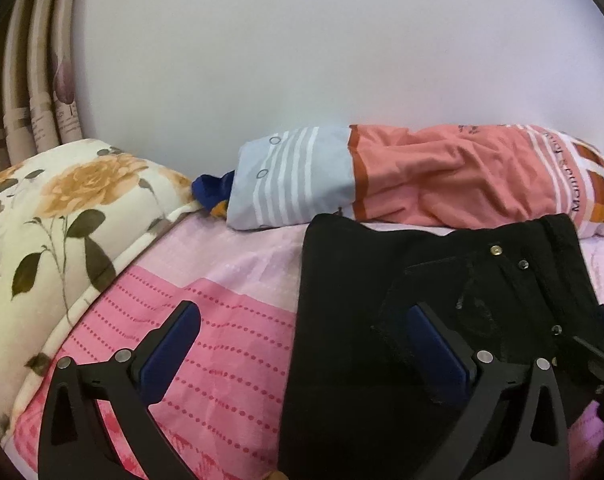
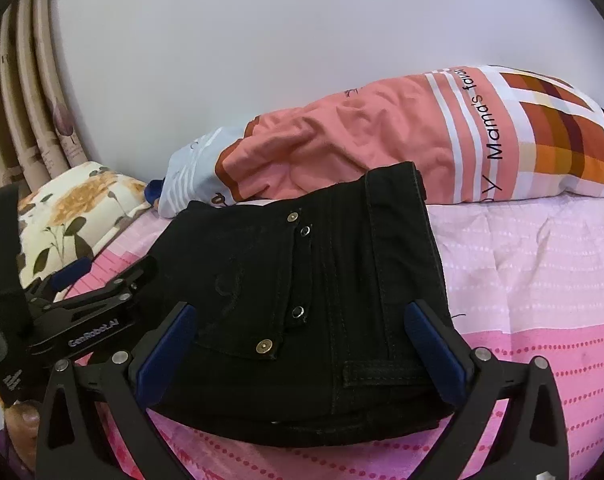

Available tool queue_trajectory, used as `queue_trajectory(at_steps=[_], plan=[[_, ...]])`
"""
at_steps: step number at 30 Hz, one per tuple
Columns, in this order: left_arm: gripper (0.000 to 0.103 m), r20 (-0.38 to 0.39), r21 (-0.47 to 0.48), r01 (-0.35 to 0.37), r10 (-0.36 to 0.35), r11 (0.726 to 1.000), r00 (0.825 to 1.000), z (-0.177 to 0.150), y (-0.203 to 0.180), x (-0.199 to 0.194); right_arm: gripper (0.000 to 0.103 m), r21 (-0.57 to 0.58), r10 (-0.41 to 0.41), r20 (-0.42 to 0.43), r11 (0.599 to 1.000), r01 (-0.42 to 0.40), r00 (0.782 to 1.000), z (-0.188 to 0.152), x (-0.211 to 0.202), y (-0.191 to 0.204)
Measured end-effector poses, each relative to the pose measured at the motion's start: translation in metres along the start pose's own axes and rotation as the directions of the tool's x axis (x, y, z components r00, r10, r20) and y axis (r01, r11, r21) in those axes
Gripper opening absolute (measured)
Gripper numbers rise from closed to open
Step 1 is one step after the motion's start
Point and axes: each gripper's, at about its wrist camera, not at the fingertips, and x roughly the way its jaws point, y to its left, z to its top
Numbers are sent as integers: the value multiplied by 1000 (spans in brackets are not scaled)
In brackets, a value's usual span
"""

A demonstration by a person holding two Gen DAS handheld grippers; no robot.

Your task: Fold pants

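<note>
Black pants, folded into a compact stack with pocket snaps up, flat on the pink bed sheet just in front of the salmon striped pillow. Left claw spread wide and gripping nothing, one finger over the sheet, the other over the pants' left part. Right claw likewise released, fingers straddling the pants' near edge; floral pillow well left of the pants.

I count: one pants, two pillows, one sheet, one curtain, my two grippers.
</note>
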Motion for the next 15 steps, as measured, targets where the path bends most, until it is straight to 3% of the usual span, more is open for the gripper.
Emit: queue_trajectory(at_steps=[8,15], plan=[[103,-29,-52,39,-40,998,999,-1,8,7,103,-5,-7,-8,1000,7,1000,1,3,0],[103,-90,-56,28,-33,998,995,-2,7,17,103,-16,-33,-15,999,33,999,2,7,2]])
